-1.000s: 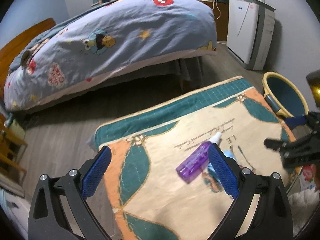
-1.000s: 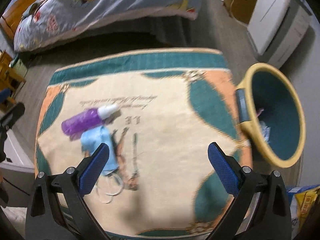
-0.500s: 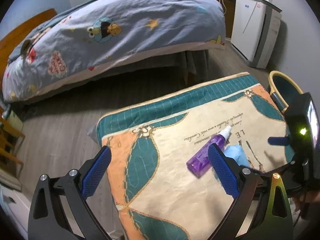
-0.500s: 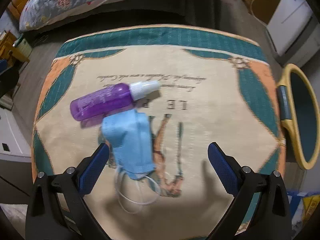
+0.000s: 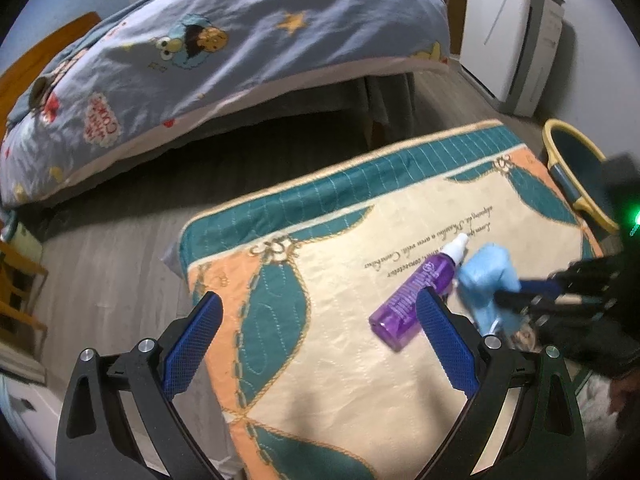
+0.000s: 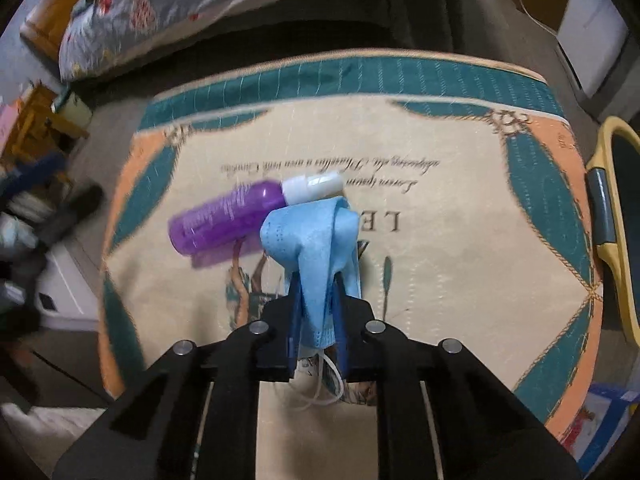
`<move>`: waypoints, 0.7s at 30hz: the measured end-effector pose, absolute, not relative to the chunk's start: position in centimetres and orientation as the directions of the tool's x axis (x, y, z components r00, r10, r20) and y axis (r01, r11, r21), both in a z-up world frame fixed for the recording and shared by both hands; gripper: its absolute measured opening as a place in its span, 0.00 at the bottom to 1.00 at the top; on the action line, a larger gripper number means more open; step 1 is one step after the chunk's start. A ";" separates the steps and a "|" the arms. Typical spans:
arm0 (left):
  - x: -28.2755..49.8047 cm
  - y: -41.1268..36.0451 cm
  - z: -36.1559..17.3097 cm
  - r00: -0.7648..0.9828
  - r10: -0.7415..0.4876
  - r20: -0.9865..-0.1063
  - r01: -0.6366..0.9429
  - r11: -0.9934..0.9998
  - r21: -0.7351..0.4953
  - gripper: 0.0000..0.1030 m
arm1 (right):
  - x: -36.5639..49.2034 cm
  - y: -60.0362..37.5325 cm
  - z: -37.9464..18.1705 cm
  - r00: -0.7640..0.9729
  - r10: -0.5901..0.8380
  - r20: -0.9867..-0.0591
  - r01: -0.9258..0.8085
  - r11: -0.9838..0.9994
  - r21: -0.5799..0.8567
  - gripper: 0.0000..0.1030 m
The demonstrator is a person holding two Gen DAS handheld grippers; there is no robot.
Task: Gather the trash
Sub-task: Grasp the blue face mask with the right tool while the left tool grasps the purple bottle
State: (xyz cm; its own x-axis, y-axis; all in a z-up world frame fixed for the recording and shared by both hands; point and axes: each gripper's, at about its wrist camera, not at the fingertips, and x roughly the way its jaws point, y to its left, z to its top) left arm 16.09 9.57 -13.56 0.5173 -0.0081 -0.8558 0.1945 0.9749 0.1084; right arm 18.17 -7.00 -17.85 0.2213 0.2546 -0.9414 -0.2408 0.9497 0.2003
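Observation:
A light blue face mask (image 6: 316, 240) lies crumpled on the patterned cloth-covered table (image 6: 460, 248), right beside a purple bottle (image 6: 228, 216) with a white cap. My right gripper (image 6: 316, 284) is shut on the mask, which bunches up between the blue pads. In the left wrist view the mask (image 5: 486, 276) and purple bottle (image 5: 416, 296) lie at the right, with my right gripper (image 5: 516, 294) closed on the mask. My left gripper (image 5: 320, 340) is open and empty above the table's near left part.
A yellow-rimmed teal bin (image 6: 620, 216) stands off the table's right edge; it also shows in the left wrist view (image 5: 576, 168). A bed with a cartoon quilt (image 5: 224, 40) lies beyond the table. A white appliance (image 5: 516, 32) stands at the back right.
My right gripper came down over the mask and shut on it, lifting it into a bunch. My left gripper stayed open and shifted slightly; the bottle has not moved.

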 end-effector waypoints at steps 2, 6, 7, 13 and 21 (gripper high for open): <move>16.3 8.8 -14.4 0.498 -0.006 -0.867 0.212 0.971 0.115 0.93 | 18.5 -8.0 -16.9 0.243 0.252 -0.937 -0.227 0.954 0.197 0.13; 16.9 6.9 -16.0 0.460 -0.012 -0.888 0.262 0.957 0.123 0.93 | 19.1 -10.4 -15.4 0.275 0.251 -0.928 -0.183 0.961 0.206 0.13; 17.0 6.5 -16.3 0.453 -0.014 -0.891 0.271 0.955 0.123 0.93 | 19.3 -10.7 -15.2 0.283 0.252 -0.926 -0.180 0.962 0.207 0.13; 17.6 3.9 -18.0 0.414 -0.010 -0.910 0.341 0.929 0.145 0.93 | 20.0 -13.2 -13.9 0.314 0.269 -0.911 -0.150 0.961 0.232 0.13; 18.6 1.4 -19.9 0.366 0.004 -0.931 0.409 0.898 0.164 0.85 | 20.5 -15.5 -12.9 0.331 0.298 -0.895 -0.129 0.954 0.270 0.13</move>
State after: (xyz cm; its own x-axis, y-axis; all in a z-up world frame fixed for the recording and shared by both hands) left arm 18.58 1.40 -19.93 0.3662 0.0036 -0.9305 0.4087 0.8977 0.1643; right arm 20.52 -15.46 -12.86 0.3309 0.2984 -0.8952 -0.1292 0.9541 0.2703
